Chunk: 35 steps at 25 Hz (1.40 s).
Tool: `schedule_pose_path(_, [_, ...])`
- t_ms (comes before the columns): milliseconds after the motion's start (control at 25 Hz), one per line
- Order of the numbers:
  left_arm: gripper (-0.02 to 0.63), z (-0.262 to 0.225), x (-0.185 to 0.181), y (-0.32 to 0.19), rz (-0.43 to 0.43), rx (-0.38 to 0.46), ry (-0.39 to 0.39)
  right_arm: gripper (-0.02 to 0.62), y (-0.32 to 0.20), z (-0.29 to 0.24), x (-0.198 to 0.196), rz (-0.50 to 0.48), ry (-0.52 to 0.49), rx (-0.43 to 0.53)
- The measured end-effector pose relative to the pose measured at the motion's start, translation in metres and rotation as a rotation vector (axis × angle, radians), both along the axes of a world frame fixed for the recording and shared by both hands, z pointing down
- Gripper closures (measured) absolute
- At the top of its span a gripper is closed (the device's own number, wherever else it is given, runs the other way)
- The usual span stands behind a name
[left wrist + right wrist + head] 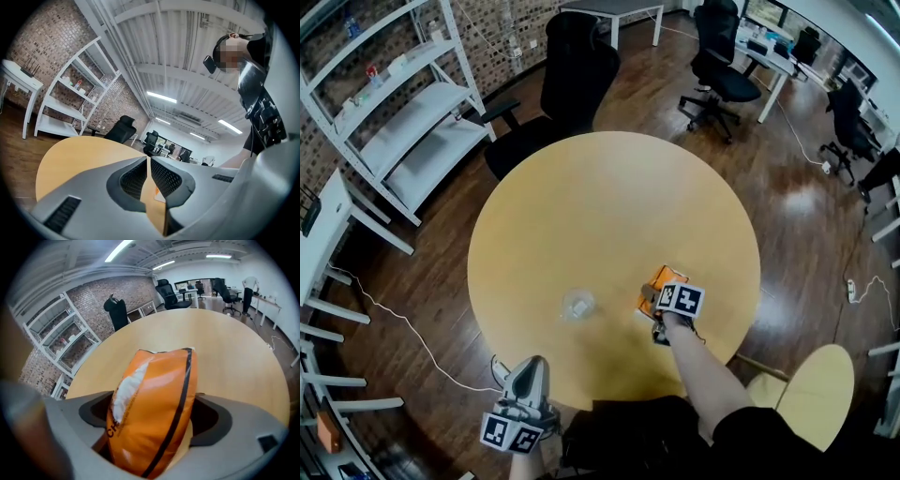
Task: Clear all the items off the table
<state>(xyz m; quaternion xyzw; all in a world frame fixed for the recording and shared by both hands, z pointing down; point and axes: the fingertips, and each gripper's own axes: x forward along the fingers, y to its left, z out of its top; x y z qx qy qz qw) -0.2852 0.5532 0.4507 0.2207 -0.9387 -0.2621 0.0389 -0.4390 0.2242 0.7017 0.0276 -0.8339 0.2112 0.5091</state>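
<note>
Head view: orange snack bag near-right on round table; small clear plastic item to its left, contents unclear.
Left gripper view: left gripper jaws together, empty.
Right gripper view: right gripper jaws wide, bag betw. them, not clamped.

The person wore a black short-sleeved top and a black head-mounted camera; the left gripper and right gripper were pale grey moulded plastic with black dimpled pads; each bore a white cube printed with black square markers.
</note>
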Motion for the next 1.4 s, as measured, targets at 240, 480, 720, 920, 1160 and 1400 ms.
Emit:
schedule_pose_path(240, [0.581,-0.005,-0.014,-0.018,0.073,0.000,-0.041,0.152,-0.018,-0.005,0.032,-0.039,-0.036,-0.051])
schedule_pose_path(480, [0.581,-0.010,-0.024,-0.057,0.195,-0.037,-0.062,0.153,-0.038,-0.018,0.047,0.025,-0.103,-0.094])
schedule_pose_path(720, [0.581,-0.006,-0.040,-0.105,0.364,-0.091,-0.051,0.153,-0.048,-0.050,0.057,0.079,-0.212,-0.118])
schedule_pose_path(920, [0.581,-0.025,-0.038,-0.185,0.481,-0.096,-0.112,0.153,-0.107,-0.102,0.077,0.125,-0.361,-0.112])
schedule_pose_path(1160, [0.581,-0.049,-0.032,-0.269,0.518,-0.107,-0.172,0.153,-0.192,-0.179,0.116,0.137,-0.528,-0.037])
schedule_pose_path(1400, [0.581,-0.070,0.002,-0.360,0.568,-0.088,-0.228,0.153,-0.291,-0.217,0.167,0.185,-0.607,0.052])
